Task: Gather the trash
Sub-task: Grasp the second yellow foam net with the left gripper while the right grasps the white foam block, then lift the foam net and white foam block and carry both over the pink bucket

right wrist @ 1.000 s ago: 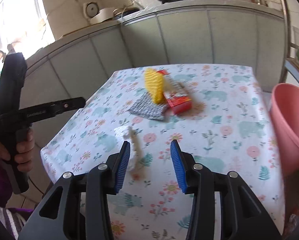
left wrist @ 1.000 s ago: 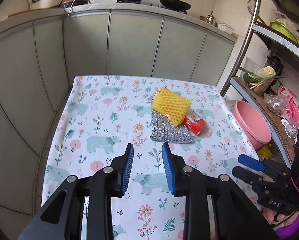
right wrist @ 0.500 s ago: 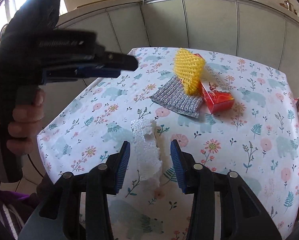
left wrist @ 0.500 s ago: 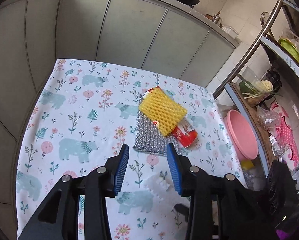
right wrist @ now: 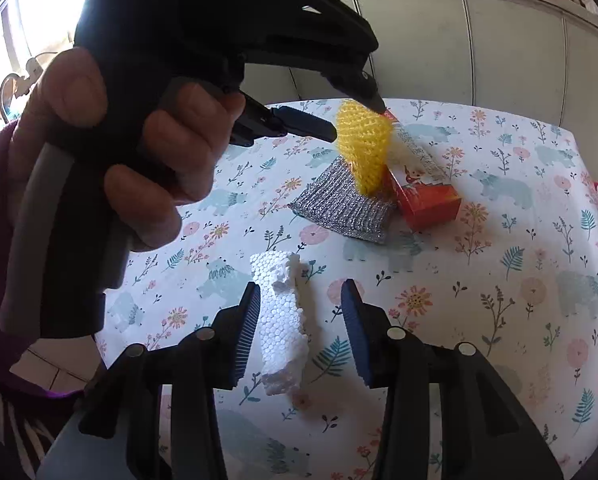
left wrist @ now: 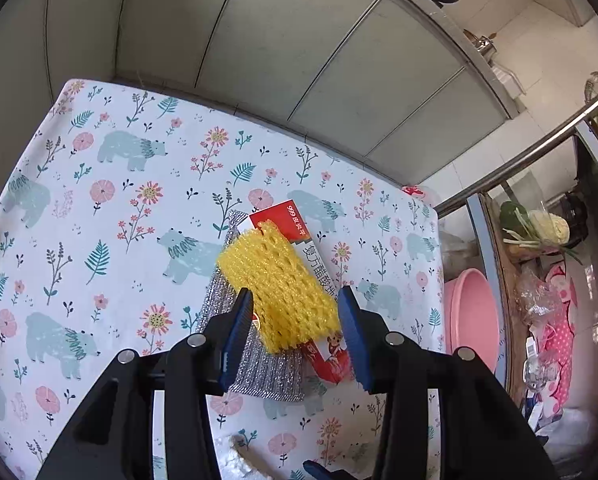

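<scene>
The yellow foam fruit net [left wrist: 277, 300] lies on top of a small heap near the far right part of the table, its long axis running on a slant from upper left to lower right in the left wrist view — the near end sits between the spread jaws of the left gripper [left wrist: 295, 334], which have just been opening, and neither pad presses on it. Under the net, a red and white cardboard box [left wrist: 299, 232] runs along much the same slant, one end poking out beyond the net toward the cabinets and the other showing beside the right pad; a silver-grey knitted scouring cloth [left wrist: 265, 368] lies flat beneath both. In the right wrist view the net stands tilted against the box, and the left gripper's fingertips [right wrist: 375, 100] reach it from above, a hand [right wrist: 139, 148] wrapped round the grip. Nearer the front edge, a broken strip of white polystyrene foam [right wrist: 283, 320] lies lengthwise, pointing away from the camera, between the half-open jaws of the right gripper [right wrist: 299, 332]; it lies close to the left pad, and I cannot tell whether they touch. The table wears a white cloth printed with bears and flowers [left wrist: 111, 216]. Behind it stand pale grey-green cabinet doors [left wrist: 283, 48]; to the right, a pink plastic basin [left wrist: 473, 316] sits low beside a metal rack.
</scene>
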`<action>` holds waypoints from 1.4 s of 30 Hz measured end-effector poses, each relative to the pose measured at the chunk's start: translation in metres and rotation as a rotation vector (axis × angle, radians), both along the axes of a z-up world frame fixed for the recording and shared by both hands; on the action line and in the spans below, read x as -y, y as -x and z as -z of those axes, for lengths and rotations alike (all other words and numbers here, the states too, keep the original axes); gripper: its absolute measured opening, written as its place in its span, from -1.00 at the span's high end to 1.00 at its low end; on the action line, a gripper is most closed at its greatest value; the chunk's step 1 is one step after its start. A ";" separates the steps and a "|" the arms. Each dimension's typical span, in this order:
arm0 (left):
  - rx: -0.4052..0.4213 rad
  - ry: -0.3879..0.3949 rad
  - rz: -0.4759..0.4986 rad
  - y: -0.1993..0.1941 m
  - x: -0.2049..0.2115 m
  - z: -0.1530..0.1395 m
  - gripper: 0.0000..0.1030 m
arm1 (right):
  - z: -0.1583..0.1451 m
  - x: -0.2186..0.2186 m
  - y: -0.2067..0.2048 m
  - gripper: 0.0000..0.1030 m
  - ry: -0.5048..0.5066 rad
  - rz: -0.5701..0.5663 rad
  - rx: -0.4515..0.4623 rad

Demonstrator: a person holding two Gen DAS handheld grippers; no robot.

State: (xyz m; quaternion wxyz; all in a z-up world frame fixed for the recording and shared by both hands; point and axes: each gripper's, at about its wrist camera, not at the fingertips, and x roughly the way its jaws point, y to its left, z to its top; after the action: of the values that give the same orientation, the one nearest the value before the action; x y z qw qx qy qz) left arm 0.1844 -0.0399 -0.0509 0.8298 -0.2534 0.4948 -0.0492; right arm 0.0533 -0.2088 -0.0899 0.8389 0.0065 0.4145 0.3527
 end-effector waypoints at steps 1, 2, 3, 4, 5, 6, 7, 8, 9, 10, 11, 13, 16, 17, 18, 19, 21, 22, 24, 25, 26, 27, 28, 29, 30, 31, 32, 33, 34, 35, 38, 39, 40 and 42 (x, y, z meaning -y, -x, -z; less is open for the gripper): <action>-0.010 0.003 -0.004 -0.003 0.002 0.003 0.16 | 0.001 0.000 0.000 0.17 -0.007 -0.001 -0.008; -0.017 0.000 -0.007 -0.006 0.003 0.005 0.16 | 0.002 0.000 -0.001 0.17 -0.010 -0.003 -0.018; -0.024 -0.010 -0.010 -0.008 0.005 0.007 0.16 | 0.003 0.000 -0.001 0.17 -0.010 -0.004 -0.023; -0.028 -0.016 -0.013 -0.010 0.007 0.009 0.16 | 0.004 0.000 -0.001 0.17 -0.010 -0.003 -0.027; -0.030 -0.020 -0.015 -0.011 0.007 0.011 0.16 | 0.005 0.000 -0.001 0.17 -0.010 -0.002 -0.029; -0.030 -0.031 -0.019 -0.012 0.007 0.013 0.16 | 0.006 0.000 -0.002 0.17 -0.010 0.001 -0.035; -0.033 -0.043 -0.026 -0.013 0.006 0.015 0.21 | 0.007 0.000 -0.003 0.17 -0.011 0.004 -0.044; -0.034 -0.041 -0.030 -0.014 0.004 0.018 0.27 | 0.009 0.001 -0.005 0.17 -0.011 0.007 -0.054; -0.031 -0.031 -0.026 -0.013 0.002 0.019 0.37 | 0.011 0.002 -0.007 0.17 -0.013 0.012 -0.067; -0.028 -0.025 -0.019 -0.011 0.000 0.020 0.56 | 0.012 0.002 -0.007 0.17 -0.016 0.012 -0.076; -0.027 -0.020 -0.011 -0.009 -0.001 0.021 0.64 | 0.014 0.002 -0.007 0.17 -0.017 0.013 -0.082; -0.020 -0.004 -0.004 -0.004 -0.006 0.019 0.71 | 0.014 0.001 -0.007 0.17 -0.008 0.017 -0.078; 0.002 0.015 0.012 0.008 -0.015 0.012 0.74 | 0.013 -0.002 -0.004 0.17 0.008 0.021 -0.064; 0.016 0.021 0.023 0.014 -0.018 0.008 0.75 | 0.012 -0.002 -0.002 0.17 0.012 0.022 -0.059; 0.029 0.022 0.033 0.020 -0.021 0.003 0.75 | 0.012 -0.004 -0.001 0.16 0.017 0.020 -0.053; 0.045 0.022 0.044 0.027 -0.024 -0.001 0.75 | 0.012 -0.005 0.000 0.17 0.022 0.019 -0.049; 0.082 0.018 0.063 0.042 -0.030 -0.011 0.75 | 0.010 -0.009 0.005 0.17 0.035 0.016 -0.046; 0.095 0.016 0.067 0.048 -0.034 -0.015 0.75 | 0.010 -0.010 0.004 0.16 0.038 0.013 -0.048; 0.124 0.003 0.073 0.063 -0.041 -0.021 0.75 | 0.011 -0.013 0.004 0.16 0.049 0.006 -0.047; 0.137 -0.008 0.074 0.071 -0.045 -0.024 0.76 | 0.011 -0.015 0.006 0.16 0.054 0.000 -0.044; 0.148 -0.017 0.075 0.077 -0.048 -0.026 0.75 | 0.010 -0.017 0.009 0.16 0.055 -0.010 -0.042; 0.158 -0.026 0.075 0.083 -0.052 -0.028 0.75 | 0.011 -0.019 0.010 0.16 0.057 -0.022 -0.040; 0.169 -0.034 0.073 0.090 -0.055 -0.029 0.75 | 0.011 -0.020 0.012 0.17 0.062 -0.027 -0.037; 0.178 -0.040 0.073 0.095 -0.058 -0.031 0.75 | 0.011 -0.022 0.014 0.17 0.078 -0.025 -0.027; 0.188 -0.048 0.072 0.100 -0.060 -0.032 0.75 | 0.011 -0.024 0.015 0.16 0.089 -0.023 -0.019; 0.194 -0.054 0.071 0.104 -0.062 -0.032 0.75 | 0.011 -0.025 0.015 0.16 0.100 -0.022 -0.014; 0.200 -0.056 0.070 0.109 -0.065 -0.033 0.75 | 0.012 -0.026 0.016 0.16 0.119 -0.013 -0.004; 0.203 -0.056 0.070 0.112 -0.066 -0.033 0.75 | 0.012 -0.027 0.017 0.17 0.143 -0.004 0.006; 0.205 -0.053 0.072 0.116 -0.068 -0.033 0.75 | 0.012 -0.028 0.018 0.17 0.164 -0.001 0.011; 0.206 -0.051 0.074 0.119 -0.069 -0.033 0.75 | 0.013 -0.030 0.019 0.17 0.185 -0.002 0.011; 0.213 -0.050 0.084 0.126 -0.071 -0.034 0.75 | 0.015 -0.033 0.022 0.17 0.195 -0.011 0.018; 0.216 -0.052 0.086 0.128 -0.070 -0.034 0.75 | 0.015 -0.033 0.023 0.17 0.192 -0.016 0.016; 0.218 -0.055 0.088 0.129 -0.069 -0.034 0.75 | 0.014 -0.034 0.023 0.19 0.187 -0.021 0.015; 0.222 -0.063 0.089 0.133 -0.069 -0.034 0.75 | 0.015 -0.032 0.024 0.47 0.177 -0.020 0.008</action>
State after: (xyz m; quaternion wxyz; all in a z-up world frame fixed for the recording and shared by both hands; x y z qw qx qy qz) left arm 0.0519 0.0287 -0.0172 0.8841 -0.1980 0.4118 -0.0983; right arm 0.0296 -0.1770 -0.1047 0.8343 -0.0730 0.4407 0.3230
